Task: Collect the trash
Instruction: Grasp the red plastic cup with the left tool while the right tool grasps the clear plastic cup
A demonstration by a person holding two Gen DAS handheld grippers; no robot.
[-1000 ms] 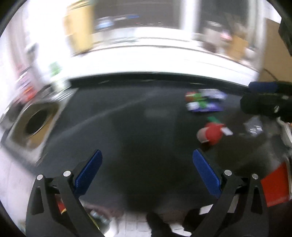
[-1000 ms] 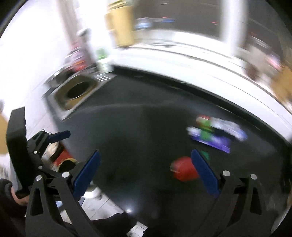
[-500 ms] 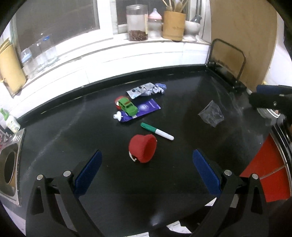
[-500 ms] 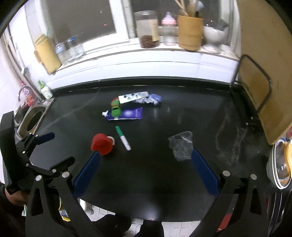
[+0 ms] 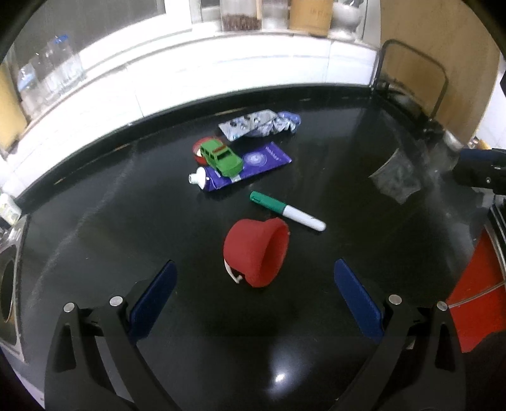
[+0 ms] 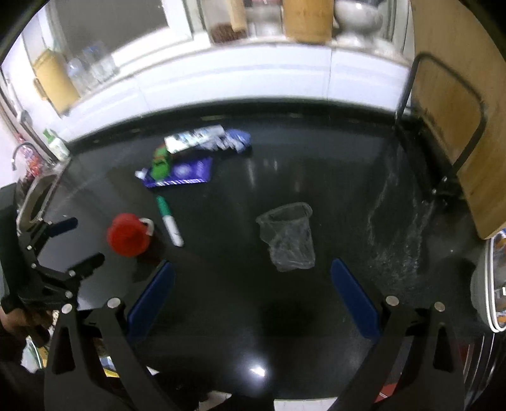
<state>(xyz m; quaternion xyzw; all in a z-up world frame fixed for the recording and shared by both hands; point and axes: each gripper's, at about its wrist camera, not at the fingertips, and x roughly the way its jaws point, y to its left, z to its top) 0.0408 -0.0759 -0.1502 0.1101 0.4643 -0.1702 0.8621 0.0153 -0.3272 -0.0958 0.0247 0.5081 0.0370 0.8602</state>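
Note:
A small red bucket [image 5: 257, 253] lies on its side on the black counter [image 5: 126, 221], just ahead of my open left gripper [image 5: 254, 297]. Beyond it lie a green-capped white marker [image 5: 287, 211], a purple tube [image 5: 246, 166] with a green toy car [image 5: 220, 157] on it, and a crumpled silver wrapper [image 5: 259, 125]. A crushed clear plastic cup [image 6: 289, 237] lies just ahead of my open right gripper [image 6: 253, 295]. The same cup [image 5: 397, 177] shows at the right of the left wrist view. The red bucket [image 6: 128, 234] and the left gripper [image 6: 66, 240] appear at the left of the right wrist view.
A sink [image 6: 34, 202] is set into the counter's left end, with a soap bottle [image 6: 55, 144] behind it. Jars and a wooden holder [image 6: 305, 19] stand on the white sill. A wooden board in a wire rack [image 6: 449, 104] stands at the right. Plates [image 6: 493, 284] sit at far right.
Both grippers have moved closer to the counter and lower. The red bucket now lies near the left fingers and the clear cup near the right fingers. Both stay open.

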